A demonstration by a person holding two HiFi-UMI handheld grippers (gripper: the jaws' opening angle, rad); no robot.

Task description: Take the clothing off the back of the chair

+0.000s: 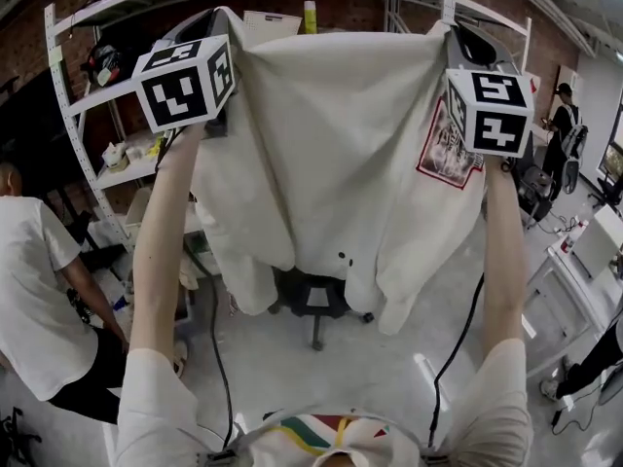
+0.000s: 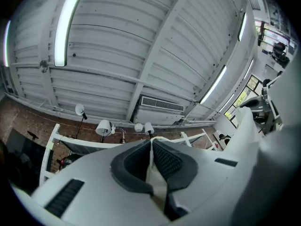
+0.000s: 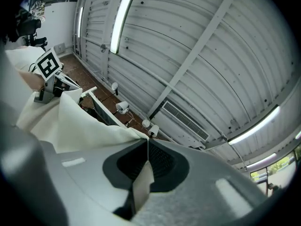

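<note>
the white shirt (image 1: 331, 154) hangs spread wide in the air, with the black chair (image 1: 313, 298) showing below its hem. the left gripper (image 2: 151, 149) is clamped on one top corner of the cloth, the right gripper (image 3: 145, 149) on the other.

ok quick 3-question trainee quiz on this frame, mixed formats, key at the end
1. True or false: only one tool grips the white shirt.
2. The left tool is: A open; B shut on the shirt; C shut, empty.
3. Fill in: the red print sits nearer the ___ tool.
Key: 1 false; 2 B; 3 right tool.
</note>
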